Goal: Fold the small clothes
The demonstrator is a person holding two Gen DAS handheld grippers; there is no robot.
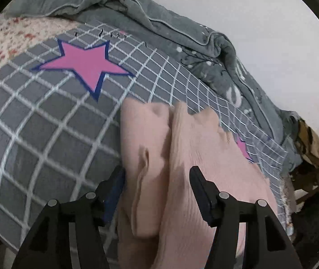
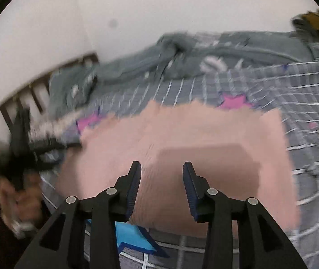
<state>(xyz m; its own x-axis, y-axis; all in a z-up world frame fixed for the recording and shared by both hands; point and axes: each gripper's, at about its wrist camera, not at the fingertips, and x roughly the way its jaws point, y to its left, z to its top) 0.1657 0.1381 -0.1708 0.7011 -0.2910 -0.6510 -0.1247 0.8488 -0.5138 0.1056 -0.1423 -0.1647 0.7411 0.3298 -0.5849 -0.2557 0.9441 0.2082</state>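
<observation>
A small pale pink ribbed garment (image 1: 188,157) lies on a grey checked bedsheet (image 1: 36,123) with pink stars. In the left wrist view my left gripper (image 1: 157,170) is open, its jaws astride a rumpled fold of the garment close below it. In the blurred right wrist view the garment (image 2: 181,132) lies spread flat, and my right gripper (image 2: 161,165) is open and empty just above its near part. The left gripper (image 2: 24,143) also shows there at the garment's left edge, held by a hand.
A bunched grey quilt (image 1: 159,22) lies along the far side of the bed against a white wall (image 1: 260,22). A floral sheet (image 1: 13,35) shows at far left. A dark wooden headboard (image 2: 36,85) stands at left in the right wrist view. A blue star (image 2: 132,237) is printed near the bed's front.
</observation>
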